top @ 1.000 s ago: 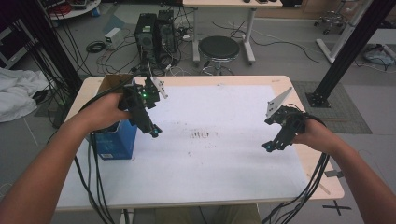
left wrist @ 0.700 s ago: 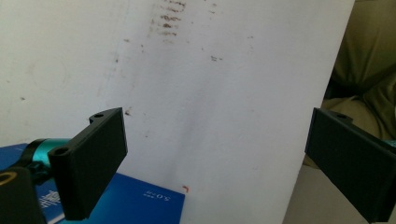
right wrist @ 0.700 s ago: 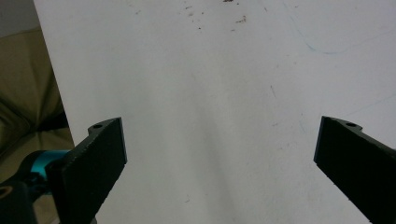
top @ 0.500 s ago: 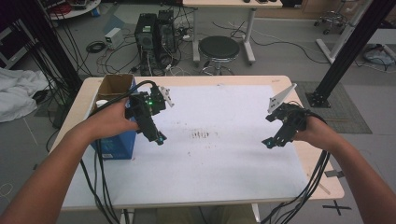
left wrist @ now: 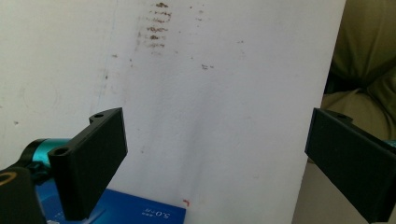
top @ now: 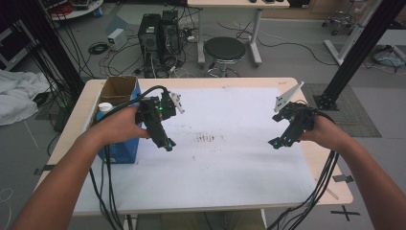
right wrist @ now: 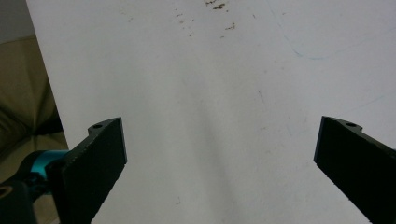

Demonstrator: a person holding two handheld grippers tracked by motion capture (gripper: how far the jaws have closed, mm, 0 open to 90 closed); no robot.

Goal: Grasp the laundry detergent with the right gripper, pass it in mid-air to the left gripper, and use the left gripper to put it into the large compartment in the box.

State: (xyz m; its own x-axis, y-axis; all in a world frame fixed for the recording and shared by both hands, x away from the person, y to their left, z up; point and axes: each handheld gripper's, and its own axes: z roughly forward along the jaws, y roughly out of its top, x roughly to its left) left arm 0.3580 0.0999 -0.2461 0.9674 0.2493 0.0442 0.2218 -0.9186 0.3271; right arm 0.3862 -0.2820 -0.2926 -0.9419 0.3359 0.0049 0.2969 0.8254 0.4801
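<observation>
High view: two forearms enter from the near edge of the white paper sheet point(top: 225, 167) that covers the pale wooden table point(top: 330, 189). Left gripper point(top: 167, 143), black with a green light on its body, hangs just above the sheet with its jaws angled down and toward the person; in the left gripper view its jaws stand wide apart with nothing between them. Blue cardboard box point(top: 119, 148), open-topped, stands just beside this gripper on its outer side, at the sheet's left edge; a blue corner shows low between the jaws in the left gripper view point(left wrist: 140, 212). A white-capped bottle point(top: 105, 107) stands in the box. Right gripper point(top: 276, 142), well apart across the sheet, likewise spreads its jaws wide and empty. Between the two grippers lies a patch of brown smudges point(top: 207, 139). Beyond the table stands a round black stool point(top: 224, 49).
</observation>
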